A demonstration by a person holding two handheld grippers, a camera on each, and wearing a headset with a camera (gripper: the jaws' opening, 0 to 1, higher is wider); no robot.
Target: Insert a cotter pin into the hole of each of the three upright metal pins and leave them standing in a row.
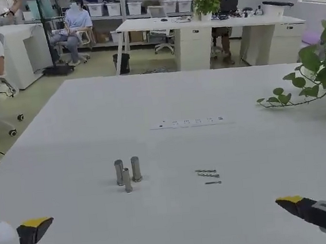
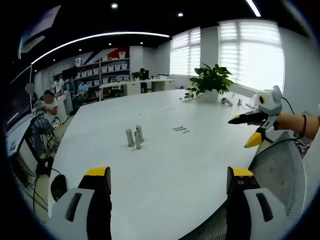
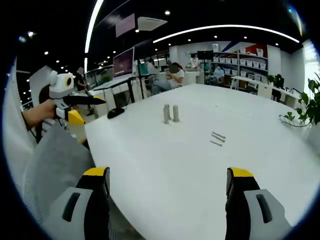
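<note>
Three short upright metal pins (image 1: pixel 127 172) stand bunched together left of the white table's middle. They also show in the left gripper view (image 2: pixel 134 137) and the right gripper view (image 3: pixel 171 113). Three thin cotter pins (image 1: pixel 207 176) lie flat to their right, side by side (image 2: pixel 181 130) (image 3: pixel 217 138). My left gripper (image 2: pixel 170 180) hovers open near the table's front edge, holding nothing; its yellow-tipped jaw shows at bottom left (image 1: pixel 37 226). My right gripper (image 3: pixel 167 180) is open too, at bottom right (image 1: pixel 292 203), well short of the pins.
A leafy potted plant (image 1: pixel 314 75) reaches over the table's right edge. A pale strip (image 1: pixel 192 122) lies flat beyond the pins. Past the far edge are desks, shelves and seated people. A mesh chair back (image 3: pixel 55 160) is close behind the grippers.
</note>
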